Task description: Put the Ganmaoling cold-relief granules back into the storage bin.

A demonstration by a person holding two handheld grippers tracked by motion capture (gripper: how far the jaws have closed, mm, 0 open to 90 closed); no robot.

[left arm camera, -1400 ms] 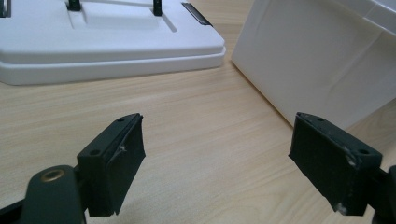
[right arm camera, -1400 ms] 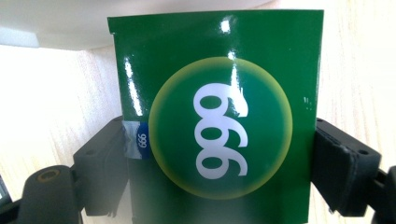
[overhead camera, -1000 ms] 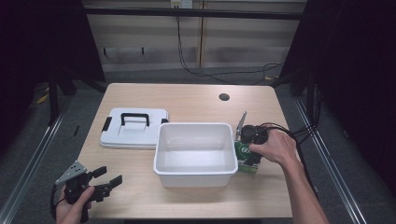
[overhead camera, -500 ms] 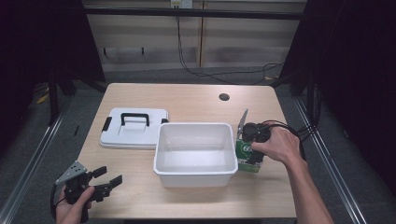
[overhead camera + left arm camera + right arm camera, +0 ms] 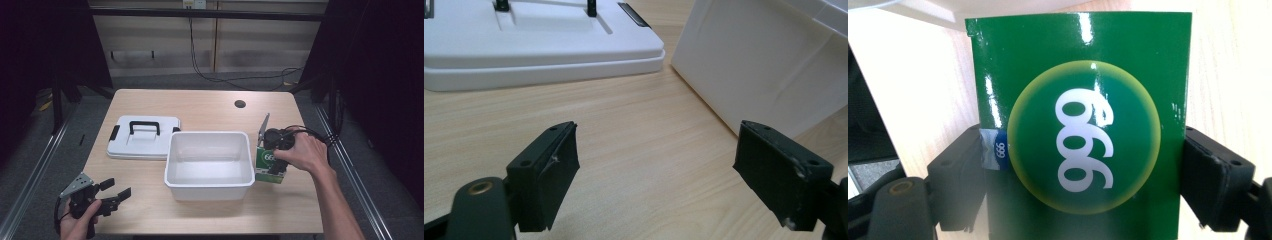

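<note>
- Green box (image 5: 1079, 125) with a white "666" (or "999", can't tell which way up) sits between my right tongs' (image 5: 272, 150) jaws; both pads press its sides, so they're clamped on it.
- From the high view that box (image 5: 270, 165) stands on the table (image 5: 210, 107), just beside the right wall of the white bin (image 5: 208, 157), touching it or nearly so.
- My right hand (image 5: 300, 150) wraps the tongs from above, cable trailing off to the right.
- My left tongs (image 5: 107, 195) are at the table's near-left corner, jaws wide apart, nothing between them, held in my left hand (image 5: 80, 222).
- Left gripper view: bare wood between the pads, the white lid (image 5: 539, 45) ahead on the left, bin wall (image 5: 764, 60) ahead on the right.
- Lid (image 5: 143, 137) with black handle lies flat, just left of the bin, well apart from the box.
</note>
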